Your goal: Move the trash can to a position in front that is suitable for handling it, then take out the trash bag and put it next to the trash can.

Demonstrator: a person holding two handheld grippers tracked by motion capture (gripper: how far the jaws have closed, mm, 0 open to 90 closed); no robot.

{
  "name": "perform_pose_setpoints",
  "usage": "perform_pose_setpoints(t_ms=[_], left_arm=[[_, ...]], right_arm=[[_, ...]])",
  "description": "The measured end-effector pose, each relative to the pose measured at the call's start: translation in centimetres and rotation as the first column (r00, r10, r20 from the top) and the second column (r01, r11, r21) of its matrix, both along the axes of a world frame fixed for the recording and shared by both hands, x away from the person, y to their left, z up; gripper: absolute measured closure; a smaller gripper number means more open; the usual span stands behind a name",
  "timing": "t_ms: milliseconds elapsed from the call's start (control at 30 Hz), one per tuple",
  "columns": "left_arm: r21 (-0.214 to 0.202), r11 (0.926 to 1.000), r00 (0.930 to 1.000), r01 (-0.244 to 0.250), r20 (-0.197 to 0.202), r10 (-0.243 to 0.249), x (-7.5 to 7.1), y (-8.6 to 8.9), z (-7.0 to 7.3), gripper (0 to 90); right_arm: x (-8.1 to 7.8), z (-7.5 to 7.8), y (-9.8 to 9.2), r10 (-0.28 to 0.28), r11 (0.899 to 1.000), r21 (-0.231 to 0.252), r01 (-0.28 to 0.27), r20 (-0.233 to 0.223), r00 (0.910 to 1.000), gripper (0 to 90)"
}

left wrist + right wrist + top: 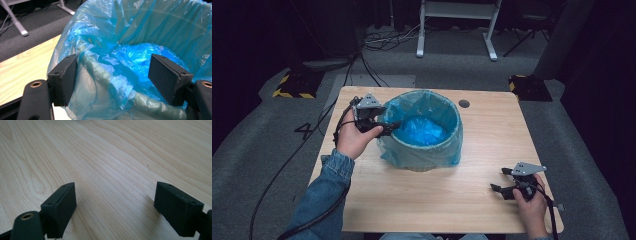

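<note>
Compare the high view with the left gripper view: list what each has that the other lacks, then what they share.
High view alone: the right gripper held low over the near right part of the table, its jaws apart with nothing between them; the person's hands and denim sleeve; the whole bin.

Left gripper view alone: a close look at the left gripper's pads, standing wide on either side of the liner-covered rim, one outside, one inside, the right pad clear of the plastic.

Both: the blue bin liner and the wooden tabletop.

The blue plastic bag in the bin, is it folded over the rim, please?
Yes: the blue plastic bag drapes over the rim and down the outside.
</note>
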State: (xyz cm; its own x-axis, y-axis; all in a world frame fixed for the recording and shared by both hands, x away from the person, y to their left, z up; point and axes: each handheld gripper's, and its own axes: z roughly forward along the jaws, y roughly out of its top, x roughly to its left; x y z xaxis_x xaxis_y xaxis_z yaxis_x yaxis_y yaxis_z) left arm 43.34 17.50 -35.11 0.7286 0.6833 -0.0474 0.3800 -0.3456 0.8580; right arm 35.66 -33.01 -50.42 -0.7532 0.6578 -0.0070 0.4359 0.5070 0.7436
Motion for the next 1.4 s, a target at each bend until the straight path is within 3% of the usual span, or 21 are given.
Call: perform_pose_setpoints(t_ms=[200,567,767,933,1133,1267,1400], left_arm=[[0.016,0.9978,0.9978,0.065,0.015,-0.065,-1.9,-1.4,0.1,24.8],[0.048,0.9904,0.9913,0.129,0.018,-0.13,-4.7,-2.9,0.3,23.1],[0.051,0.9886,0.9896,0.142,0.014,-0.143,-6.0,-3.2,0.3,23.1],[0.078,0.9851,0.9868,0.154,0.039,-0.157,-7.3,-3.4,0.6,21.9],[0.04,0.9836,0.9816,0.176,0.068,-0.178,-7.6,-2.9,1.3,22.4],[0.035,0.9817,0.9782,0.187,0.085,-0.19,-7.9,-2.7,1.7,21.6],[0.02,0.9799,0.9738,0.199,0.109,-0.2,-8.4,-2.5,2.5,21.1]], right_arm=[[0.0,0.0,0.0,0.0,1.0,0.0,0.0,0.0,1.0,18.0],[-0.1,0.0,0.0,-0.006,1.0,0.002,0.006,-0.001,1.0,18.0],[-0.1,0.0,0.0,-0.007,1.0,0.002,0.007,0.0,1.0,18.3],[-0.1,0.0,0.0,-0.01,1.0,0.001,0.01,-0.001,0.9999,18.4],[-0.3,0.0,0.1,-0.009,1.0,0.001,0.009,0.0,1.0,18.4],[-0.4,0.0,0.1,-0.017,1.0,0.003,0.017,-0.003,0.9998,17.8],[-0.6,0.0,0.3,-0.085,0.996,-0.007,0.085,-0.011,0.9963,12.2]])
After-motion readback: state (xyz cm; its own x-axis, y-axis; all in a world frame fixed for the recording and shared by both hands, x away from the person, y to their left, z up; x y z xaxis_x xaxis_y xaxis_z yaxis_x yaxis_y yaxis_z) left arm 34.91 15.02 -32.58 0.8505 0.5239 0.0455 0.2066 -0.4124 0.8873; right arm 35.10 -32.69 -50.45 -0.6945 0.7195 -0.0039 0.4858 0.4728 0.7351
